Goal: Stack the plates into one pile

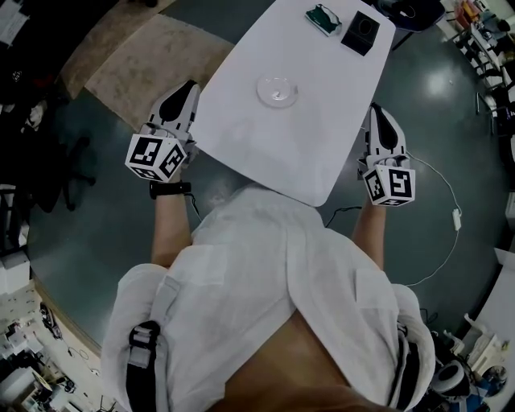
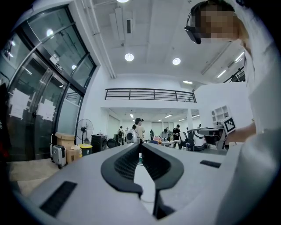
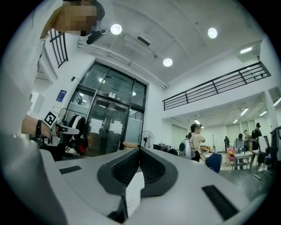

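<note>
White surface [image 1: 265, 153] fills the middle of the head view, with the person standing at its near corner. It is mostly bare.

Left tongs [image 1: 187, 87] sit off the surface's left edge and right tongs [image 1: 376, 110] off its right edge. Both are well apart from the plates and neither touches the surface. The left gripper view shows the left tongs [image 2: 139, 147] closed tip to tip with nothing between them. The right gripper view shows the same for the right tongs [image 3: 139, 150] — together and empty. Both gripper views look out level across the room, not at the surface.

Clear glass plates [image 1: 278, 91] sit toward the far half of the surface, roughly central, as one round spot. How many are stacked there can't be told, as the glass is see-through and small in the frame. No other plate shows anywhere on the surface.

At the far end a black square box [image 1: 359, 34] and a small green-edged item [image 1: 324, 19] lie just beside each other, well apart from the plates and not part of the task.

Judgement: the stacking looks done — one pile, no loose plates, both tongs empty and clear of it. Nothing looks left to do, unless a plate lies outside the frame.
</note>
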Tool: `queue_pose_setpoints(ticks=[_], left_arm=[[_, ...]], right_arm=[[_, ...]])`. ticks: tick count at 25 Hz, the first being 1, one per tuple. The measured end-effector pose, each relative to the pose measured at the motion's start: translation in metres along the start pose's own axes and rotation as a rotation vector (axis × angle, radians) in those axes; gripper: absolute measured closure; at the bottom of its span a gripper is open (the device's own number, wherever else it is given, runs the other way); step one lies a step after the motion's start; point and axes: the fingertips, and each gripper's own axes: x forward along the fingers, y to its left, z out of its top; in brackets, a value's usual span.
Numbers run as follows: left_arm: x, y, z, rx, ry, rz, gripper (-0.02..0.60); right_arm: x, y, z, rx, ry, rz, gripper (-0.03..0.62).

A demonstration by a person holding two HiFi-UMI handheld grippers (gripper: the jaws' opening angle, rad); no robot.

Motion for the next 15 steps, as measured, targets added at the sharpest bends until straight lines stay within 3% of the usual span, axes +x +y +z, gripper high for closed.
queue_pose_setpoints(ticks=[15], left_arm=[[0.017,-0.009,0.001,-0.018,0.008,-0.047,0.554]], right_arm=[[0.003,0.008,0.018,-0.058,-0.004,0.031,0.568]])
